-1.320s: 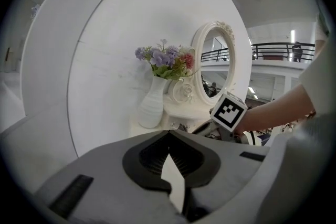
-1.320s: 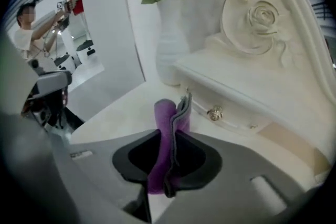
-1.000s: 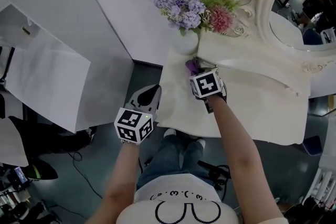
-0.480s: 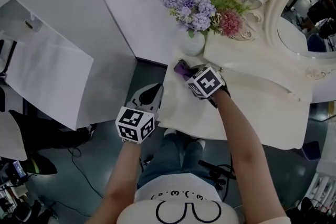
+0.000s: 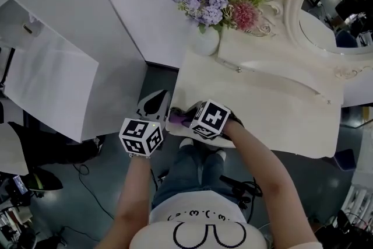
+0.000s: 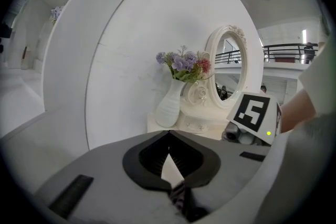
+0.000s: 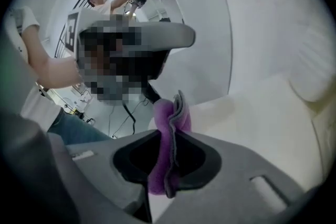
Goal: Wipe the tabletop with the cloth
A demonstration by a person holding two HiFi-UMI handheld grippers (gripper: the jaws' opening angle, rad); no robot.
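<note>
Right claw (image 7: 176, 136): clenched on the cloth (image 7: 169, 113). The cloth is purple with a grey edge. It stands folded between the jaws, with its top sticking out past the tips.

Head view: this claw points left and the cloth sits at the near left corner of the tabletop (image 5: 268, 108), right at the edge. I can't tell whether the cloth presses on the surface or just hangs at the edge.

Left claw (image 6: 169, 134): jaws together at the tips, nothing between them. It's off the tabletop, past the left edge and over the dark floor (image 5: 87, 207), with its tips pointing toward the white wall. It's just beside the right claw and, as far as I can see, clear of the cloth.

Far side of the tabletop: a white vase (image 5: 204, 44) with lilac and pink flowers (image 5: 213, 3) stands at the far left corner. An ornate white mirror (image 5: 326, 14) is to its right. Both are well apart from the cloth.

Left claw's view: my right marker cube (image 6: 254, 112) is at the right of the frame, with the vase and mirror behind it.
</note>
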